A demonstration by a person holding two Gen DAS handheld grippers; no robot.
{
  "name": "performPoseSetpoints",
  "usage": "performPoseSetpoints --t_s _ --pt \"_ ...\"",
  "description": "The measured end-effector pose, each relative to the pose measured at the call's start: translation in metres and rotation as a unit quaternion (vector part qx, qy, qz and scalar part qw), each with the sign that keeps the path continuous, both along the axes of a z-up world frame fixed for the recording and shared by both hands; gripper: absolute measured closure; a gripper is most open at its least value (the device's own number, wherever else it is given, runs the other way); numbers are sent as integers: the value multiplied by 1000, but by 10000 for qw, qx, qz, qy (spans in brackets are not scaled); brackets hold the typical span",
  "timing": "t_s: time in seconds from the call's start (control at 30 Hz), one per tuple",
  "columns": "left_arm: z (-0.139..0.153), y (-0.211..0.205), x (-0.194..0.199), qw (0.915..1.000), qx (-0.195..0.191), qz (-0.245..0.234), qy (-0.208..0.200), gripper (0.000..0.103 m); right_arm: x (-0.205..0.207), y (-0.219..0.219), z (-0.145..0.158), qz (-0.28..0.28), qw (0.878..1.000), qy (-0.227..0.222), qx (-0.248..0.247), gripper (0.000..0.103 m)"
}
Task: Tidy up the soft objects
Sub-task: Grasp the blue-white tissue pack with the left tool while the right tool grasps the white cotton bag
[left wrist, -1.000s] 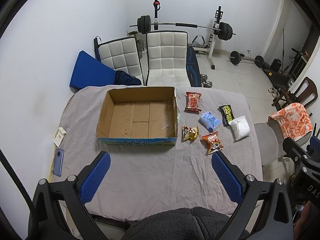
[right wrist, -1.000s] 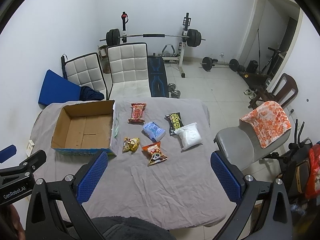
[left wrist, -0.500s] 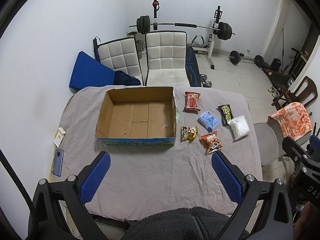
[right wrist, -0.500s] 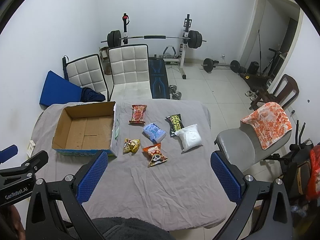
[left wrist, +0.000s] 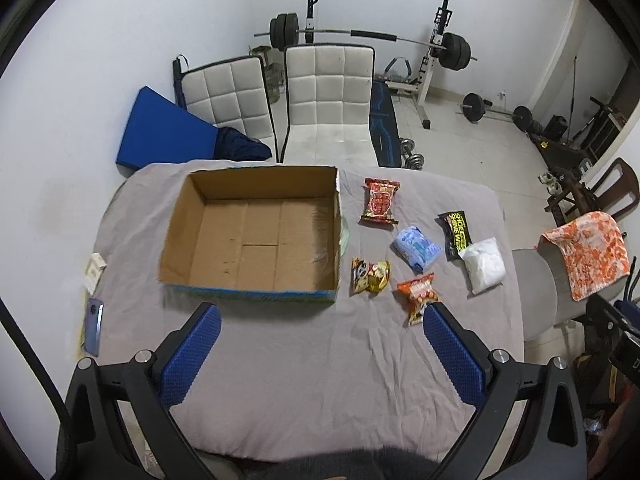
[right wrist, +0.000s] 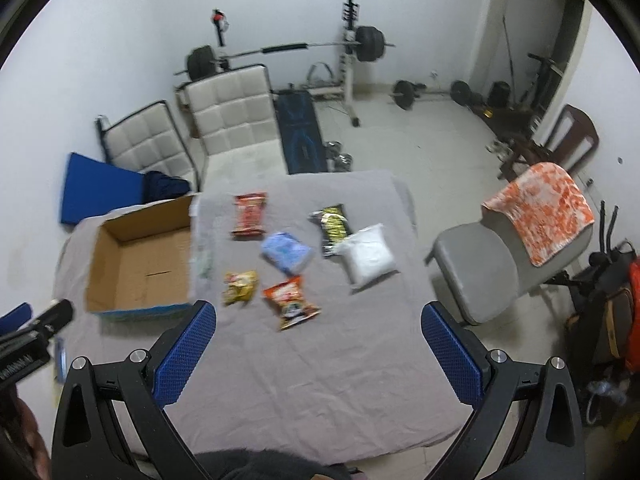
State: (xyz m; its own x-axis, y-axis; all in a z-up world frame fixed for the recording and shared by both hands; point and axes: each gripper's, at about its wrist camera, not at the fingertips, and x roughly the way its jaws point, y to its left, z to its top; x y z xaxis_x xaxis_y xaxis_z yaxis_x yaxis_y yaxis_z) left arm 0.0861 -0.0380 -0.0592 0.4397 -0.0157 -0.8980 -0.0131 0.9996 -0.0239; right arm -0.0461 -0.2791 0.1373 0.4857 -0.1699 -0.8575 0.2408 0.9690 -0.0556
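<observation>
Both tongs have dipped closer to the grey-clothed tabletop (left wrist: 304, 368), the right view swinging and blurring. Left tongs (left wrist: 320, 332) and right tongs (right wrist: 318, 330) gape wide, holding nothing. The open cardboard box (left wrist: 256, 236) sits toward the far left edge; crinkly snack packets (left wrist: 416, 296), a blue soft pack (left wrist: 416, 248) and a white pillowy bag (left wrist: 482, 266) lie toward the right edge.

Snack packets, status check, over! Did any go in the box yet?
Left gripper open, right gripper open, both empty. Cardboard box empty; six packets on the cloth beside it. Nothing in the way.
</observation>
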Motion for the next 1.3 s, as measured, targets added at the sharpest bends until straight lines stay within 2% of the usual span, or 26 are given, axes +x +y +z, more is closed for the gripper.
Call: performPoseSetpoints --t_s 0.1,0.2,0.4,0.5,0.63,0.7,0.77,0.8,0.83,0.93,1.0,1.1,1.17,1.27,1.3 --pt "-30 -14 32 9996 -45 -44 273 0 28 -34 -26 -156 9995 254 -72 0" --pt "-71 -35 71 9966 -197 -132 787 0 62 -68 -62 -225 9981 552 -160 0" --pt "-147 -80 134 9865 -569 -173 1528 0 146 -130 -161 -1 9922 1221 -232 0" --pt "-191 -101 163 9757 -805 -92 2036 0 186 -160 -217 108 9879 1540 -133 0" --pt "-257 -128 196 9514 -1180 72 2843 0 227 -183 -294 300 9769 2117 24 0" --pt "-288 -141 210 9397 -1270 137 3174 0 243 -189 -333 435 9672 2499 129 0" --pt "-311 -152 219 9330 -1212 197 3384 0 252 -191 -361 500 9610 2717 134 2" --pt "-319 -154 222 9302 -1183 233 3467 0 255 -192 -371 504 9590 2785 127 10" --pt "-329 -158 227 9272 -1138 268 3558 0 258 -194 -382 464 9568 2866 174 11" --pt "-350 -162 236 9186 -1156 465 3749 2 263 -204 -401 243 9511 3040 483 16" --pt "-356 -162 241 9173 -1215 597 3744 3 264 -205 -405 180 9504 3055 551 20" --pt "-354 -165 246 9216 -1147 573 3663 15 264 -210 -412 95 9474 3134 637 21" --pt "-348 -169 245 9257 -993 422 3625 27 263 -210 -420 101 9450 3210 625 21" --pt "-337 -178 238 9331 -614 11 3543 37 260 -211 -431 124 9425 3285 599 22" --pt "-333 -180 234 9359 -427 -152 3494 37 260 -211 -439 129 9412 3323 593 22"
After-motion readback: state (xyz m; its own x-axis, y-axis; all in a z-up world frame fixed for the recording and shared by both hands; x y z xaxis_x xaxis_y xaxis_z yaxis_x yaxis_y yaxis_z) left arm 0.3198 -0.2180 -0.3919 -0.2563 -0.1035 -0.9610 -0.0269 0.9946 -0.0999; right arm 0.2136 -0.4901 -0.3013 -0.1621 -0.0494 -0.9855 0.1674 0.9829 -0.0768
